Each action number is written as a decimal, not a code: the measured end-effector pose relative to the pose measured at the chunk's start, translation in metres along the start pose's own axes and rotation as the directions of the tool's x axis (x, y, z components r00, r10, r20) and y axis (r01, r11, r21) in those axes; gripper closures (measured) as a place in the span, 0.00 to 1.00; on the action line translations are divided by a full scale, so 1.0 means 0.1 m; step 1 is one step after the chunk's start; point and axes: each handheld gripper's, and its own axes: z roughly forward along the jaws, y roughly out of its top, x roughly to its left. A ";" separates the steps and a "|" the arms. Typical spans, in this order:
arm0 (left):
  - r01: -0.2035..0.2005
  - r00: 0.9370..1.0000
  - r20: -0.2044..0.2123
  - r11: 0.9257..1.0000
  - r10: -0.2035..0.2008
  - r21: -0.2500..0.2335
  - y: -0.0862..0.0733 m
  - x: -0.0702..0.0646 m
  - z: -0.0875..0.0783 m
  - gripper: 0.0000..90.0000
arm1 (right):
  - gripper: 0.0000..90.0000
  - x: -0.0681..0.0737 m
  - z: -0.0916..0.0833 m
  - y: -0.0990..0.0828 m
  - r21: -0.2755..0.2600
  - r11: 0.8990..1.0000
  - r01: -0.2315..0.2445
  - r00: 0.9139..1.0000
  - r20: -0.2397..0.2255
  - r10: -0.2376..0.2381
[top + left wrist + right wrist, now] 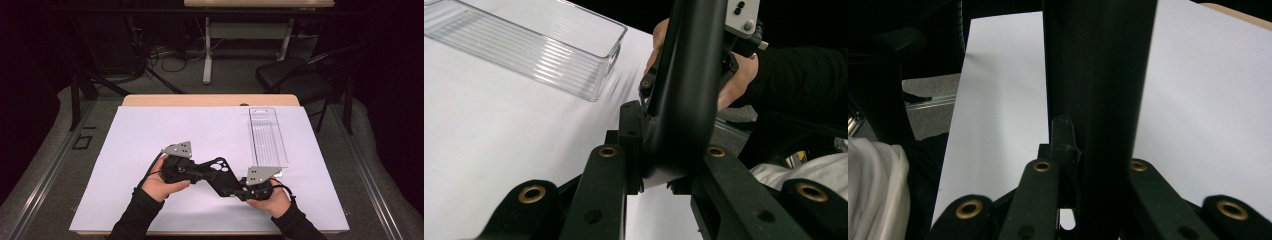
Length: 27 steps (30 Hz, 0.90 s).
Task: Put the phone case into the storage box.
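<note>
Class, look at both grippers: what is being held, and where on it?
Both hold one flat black plate with holes: the left gripper clamps its left end, the right gripper its right end.

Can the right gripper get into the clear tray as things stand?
Probably not yet. The right gripper is shut on the black flat part, and the left gripper clamps its other end. The clear tray sits close by, nothing between.

Black sleeves [140, 212]; black jaws, brass rivets [532, 193], grey three-cornered plates [179, 149].
</note>
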 end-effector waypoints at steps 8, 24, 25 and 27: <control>0.009 1.000 -0.007 1.000 -0.009 -0.001 0.00 0.00 0.00 0.90 | 0.91 0.00 0.00 0.00 -0.001 1.000 -0.003 1.000 0.005 0.003; 0.056 0.998 -0.035 0.998 -0.055 0.019 0.01 -0.02 -0.04 0.91 | 0.80 0.01 0.01 0.01 0.003 1.000 -0.017 1.000 0.024 0.017; 0.059 0.998 -0.038 0.998 -0.058 0.022 0.01 -0.02 -0.04 0.91 | 0.78 0.01 0.01 0.01 0.007 1.000 -0.018 0.999 0.028 0.018; 0.069 0.997 -0.049 0.997 -0.067 0.024 0.01 -0.02 -0.05 0.91 | 0.76 0.01 0.02 0.01 0.006 1.000 -0.022 0.999 0.034 0.022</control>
